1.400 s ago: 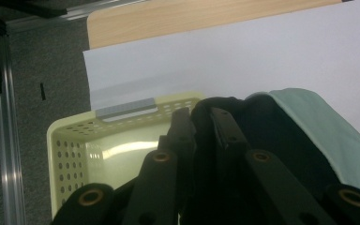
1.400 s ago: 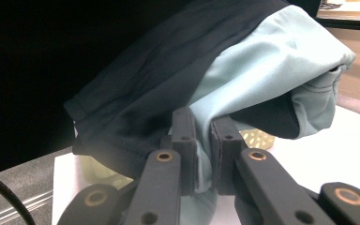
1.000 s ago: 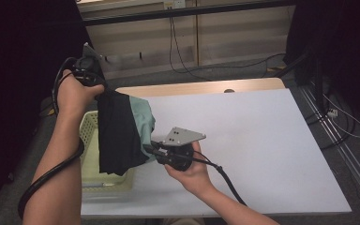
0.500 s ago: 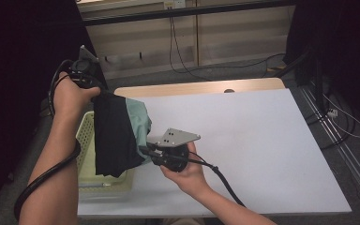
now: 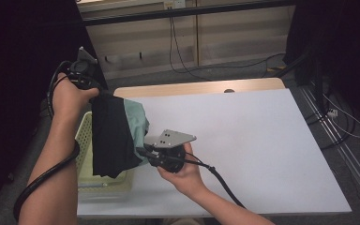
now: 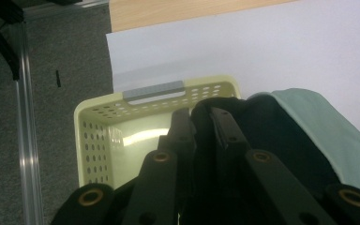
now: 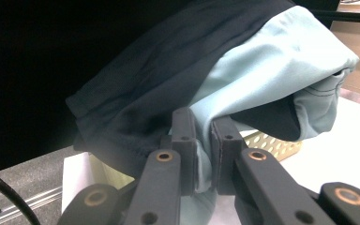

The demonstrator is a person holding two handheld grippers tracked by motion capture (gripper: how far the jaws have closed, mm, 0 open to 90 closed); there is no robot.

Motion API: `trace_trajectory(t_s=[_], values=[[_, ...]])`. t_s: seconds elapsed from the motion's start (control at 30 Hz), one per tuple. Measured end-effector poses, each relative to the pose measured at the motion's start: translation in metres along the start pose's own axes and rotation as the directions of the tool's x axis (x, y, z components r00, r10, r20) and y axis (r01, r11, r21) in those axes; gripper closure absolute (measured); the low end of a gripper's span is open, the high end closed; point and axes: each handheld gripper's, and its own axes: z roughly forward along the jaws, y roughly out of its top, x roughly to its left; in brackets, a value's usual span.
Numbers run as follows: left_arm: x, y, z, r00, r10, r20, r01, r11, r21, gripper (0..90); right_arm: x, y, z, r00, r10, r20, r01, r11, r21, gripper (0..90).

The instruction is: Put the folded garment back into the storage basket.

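Garment [image 5: 115, 136] sits slightly higher than a second ago, hanging above the basket [image 5: 85, 140] at 9 o'clock on the desk [image 5: 262, 140], left claw [image 6: 201, 119] and right claw [image 7: 201, 136] both clamped on cloth; lifted clear, laying out remains.

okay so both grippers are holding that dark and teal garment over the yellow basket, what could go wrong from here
The garment hangs partly past the basket rim toward the table, so it may drape outside. The right gripper pinches just a thin teal edge, which could slip. The left gripper sits close above the rim and might knock it.
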Motion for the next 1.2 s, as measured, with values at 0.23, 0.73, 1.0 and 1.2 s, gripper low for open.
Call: trace_trajectory(t_s=[0.23, 0.73, 1.0, 1.2], values=[[0.007, -0.003, 0.0, 1.0, 0.002, -0.007, -0.002, 1.0, -0.008, 80.8, 0.003, 0.001, 0.006, 1.0, -0.001, -0.003, 0.001, 1.0, -0.004, 83.0], [0.042, -0.014, 0.019, 0.9994, 0.018, -0.031, -0.018, 0.9998, -0.012, 80.4, 0.017, -0.005, 0.047, 0.9985, -0.04, -0.039, 0.041, 0.999, 0.024, 82.3], [0.041, -0.023, 0.035, 0.9894, 0.113, -0.091, -0.12, 0.9898, -0.078, 37.3, 0.009, -0.011, 0.049, 0.9989, -0.046, 0.009, 0.045, 0.997, 0.062, 33.3], [0.027, -0.026, 0.035, 0.9931, 0.108, -0.045, -0.112, 0.9883, -0.104, 30.0, -0.003, -0.007, 0.021, 0.9977, -0.066, 0.019, 0.064, 0.996, 0.068, 27.6]])
